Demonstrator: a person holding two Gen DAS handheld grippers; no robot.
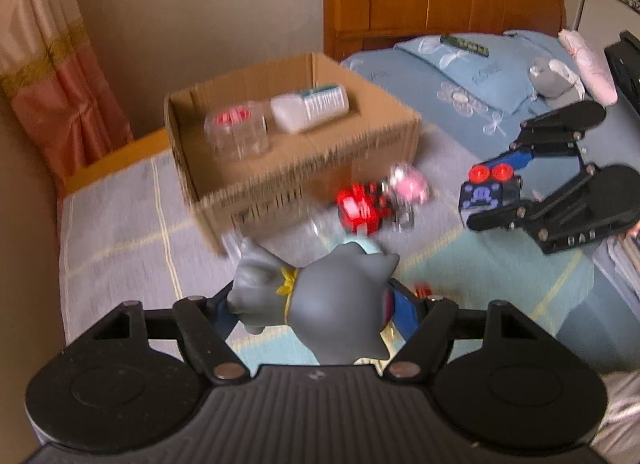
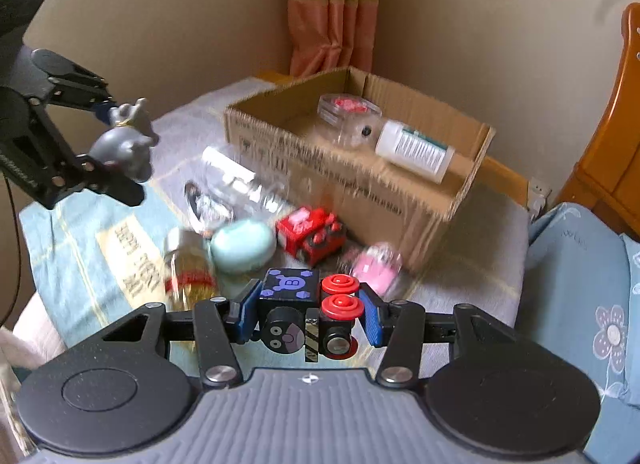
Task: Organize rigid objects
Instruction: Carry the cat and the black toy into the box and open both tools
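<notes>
Both pairs of jaws are clamped on toys above the bed: the left gripper (image 1: pixel 320 304) pinches a grey cat figure (image 1: pixel 328 304), the right gripper (image 2: pixel 308 314) a black toy vehicle (image 2: pixel 308 312). Ahead, the cardboard box (image 2: pixel 420 199) already holds a clear jar (image 2: pixel 348 113) and white bottle (image 2: pixel 416 151). Left outside, I judge: red truck (image 2: pixel 312 234), pink toy (image 2: pixel 380 266), mint case (image 2: pixel 242 246), clear bottle (image 2: pixel 240 179).
</notes>
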